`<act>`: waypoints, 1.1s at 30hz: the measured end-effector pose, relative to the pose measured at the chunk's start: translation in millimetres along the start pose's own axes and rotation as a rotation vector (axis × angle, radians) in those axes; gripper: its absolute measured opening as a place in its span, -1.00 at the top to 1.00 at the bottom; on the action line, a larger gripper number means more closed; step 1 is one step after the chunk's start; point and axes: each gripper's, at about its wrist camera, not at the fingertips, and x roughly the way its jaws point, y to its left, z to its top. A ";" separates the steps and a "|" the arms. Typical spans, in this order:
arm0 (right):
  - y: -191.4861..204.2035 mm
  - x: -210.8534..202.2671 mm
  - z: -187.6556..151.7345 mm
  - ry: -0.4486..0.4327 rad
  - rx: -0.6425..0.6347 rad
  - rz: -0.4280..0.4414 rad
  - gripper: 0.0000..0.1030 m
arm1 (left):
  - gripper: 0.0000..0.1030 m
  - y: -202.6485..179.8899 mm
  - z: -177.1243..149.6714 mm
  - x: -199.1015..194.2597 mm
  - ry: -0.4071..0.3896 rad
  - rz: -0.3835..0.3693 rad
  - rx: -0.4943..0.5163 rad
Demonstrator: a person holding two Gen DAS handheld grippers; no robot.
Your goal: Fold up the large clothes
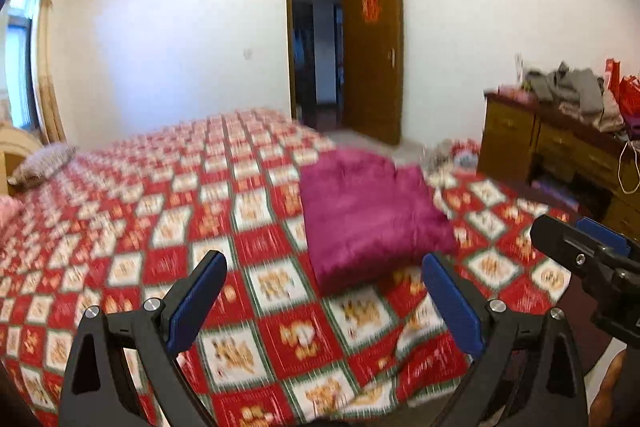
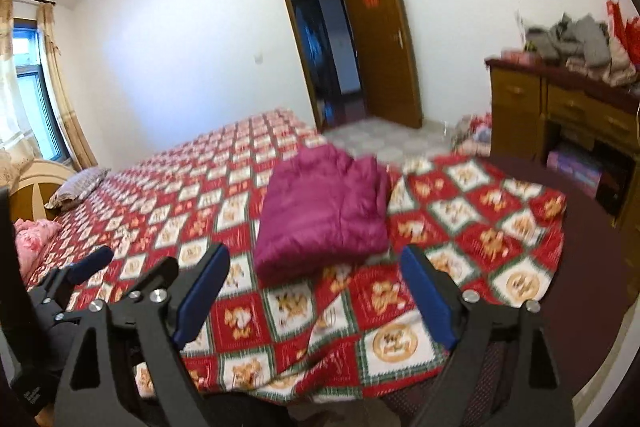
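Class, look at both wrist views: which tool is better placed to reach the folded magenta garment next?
Right, narrowly. The magenta garment lies almost centred ahead of the right tool, but right of centre ahead of the left tool. Both are open and empty.

Counts on and around the bed
One folded magenta garment (image 2: 322, 215), two grippers, one bed (image 2: 480, 227), two pillows, one door (image 1: 374, 55), one desk (image 2: 560, 107).

I see white walls (image 1: 180, 27), an open brown door (image 1: 374, 55) at upper centre, a daylit window (image 1: 20, 39) far left, and a cluttered wooden desk (image 2: 560, 111) at right.
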 end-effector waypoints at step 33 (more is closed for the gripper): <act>22.0 -51.7 28.0 -0.443 -0.073 -0.028 -1.00 | -0.93 17.0 34.3 -49.5 -0.296 0.042 -0.078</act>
